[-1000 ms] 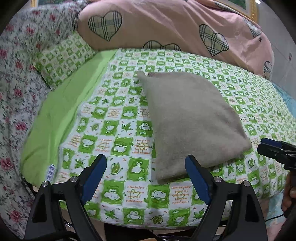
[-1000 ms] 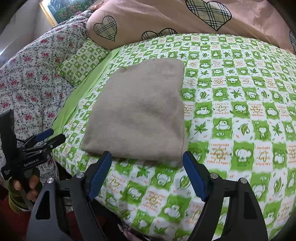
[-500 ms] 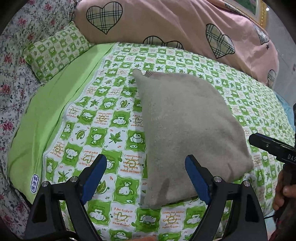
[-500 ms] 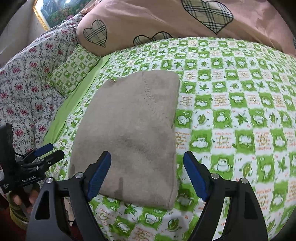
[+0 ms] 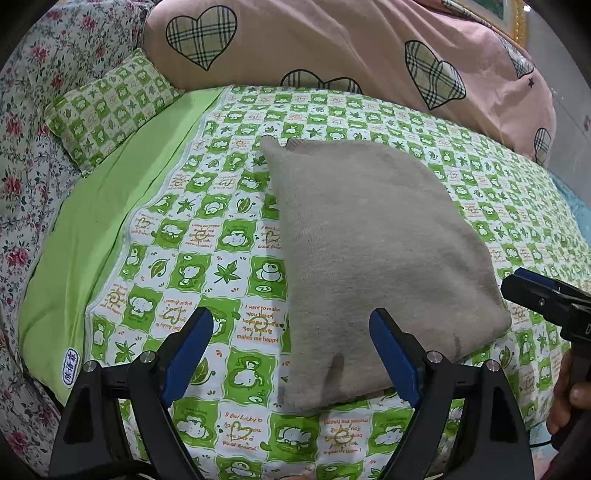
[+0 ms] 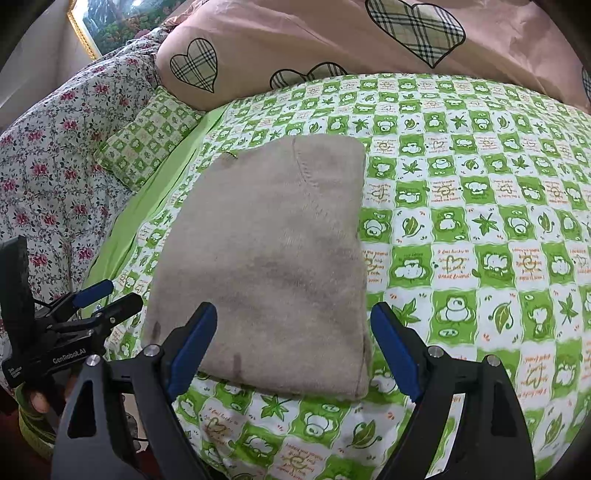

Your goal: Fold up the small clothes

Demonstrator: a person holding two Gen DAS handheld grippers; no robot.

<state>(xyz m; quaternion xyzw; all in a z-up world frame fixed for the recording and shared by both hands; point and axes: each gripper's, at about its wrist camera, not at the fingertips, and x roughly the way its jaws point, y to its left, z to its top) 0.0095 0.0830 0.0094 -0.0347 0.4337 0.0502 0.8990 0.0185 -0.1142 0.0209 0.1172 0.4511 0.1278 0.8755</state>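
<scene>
Basically, folded beige garment (image 5: 369, 258) on green-check bedsheet (image 5: 229, 236), both grippers' fingers spread, empty.

2 wrist fisheyes, close, angled down from the bed's (image 5: 96, 236) near edge, sharing the folded garment (image 6: 273, 258).

home bedroom: bed sheet (image 5: 229, 236), pink duvet (image 5: 332, 48), pillow (image 5: 107, 107), framed picture (image 6: 110, 22).
</scene>
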